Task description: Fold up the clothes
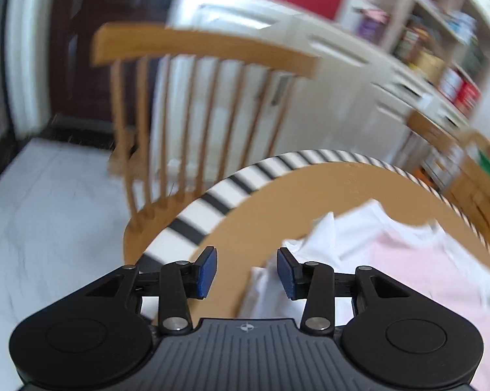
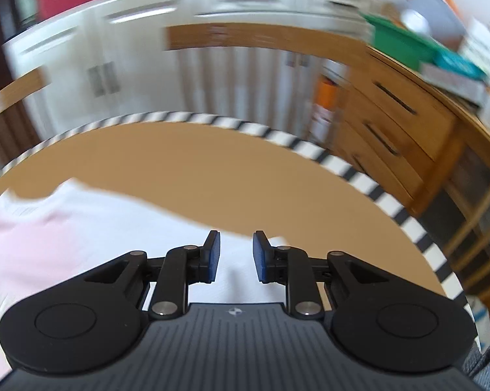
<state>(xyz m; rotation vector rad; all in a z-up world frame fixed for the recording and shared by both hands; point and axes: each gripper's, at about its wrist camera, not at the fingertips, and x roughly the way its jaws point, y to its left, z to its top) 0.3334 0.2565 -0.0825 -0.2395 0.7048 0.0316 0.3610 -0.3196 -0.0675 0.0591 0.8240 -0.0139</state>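
A white and pale pink garment [image 1: 391, 260] lies on a tan table top [image 1: 310, 195] with a black-and-white striped edge. In the left wrist view my left gripper [image 1: 247, 272] hovers over the garment's left edge, its blue pads apart and nothing pinched between them. The right wrist view shows the same garment [image 2: 82, 234] spread across the left and lower part of the table top [image 2: 212, 163]. My right gripper [image 2: 236, 255] is above the garment's right edge with a gap between its pads; no cloth is gripped.
A wooden spindle-back chair [image 1: 193, 97] stands behind the table on the left. White cabinets [image 2: 114, 42] and a shelf unit [image 1: 447, 49] line the back. A wooden drawer chest [image 2: 401, 123] with a green box [image 2: 398, 39] stands right of the table.
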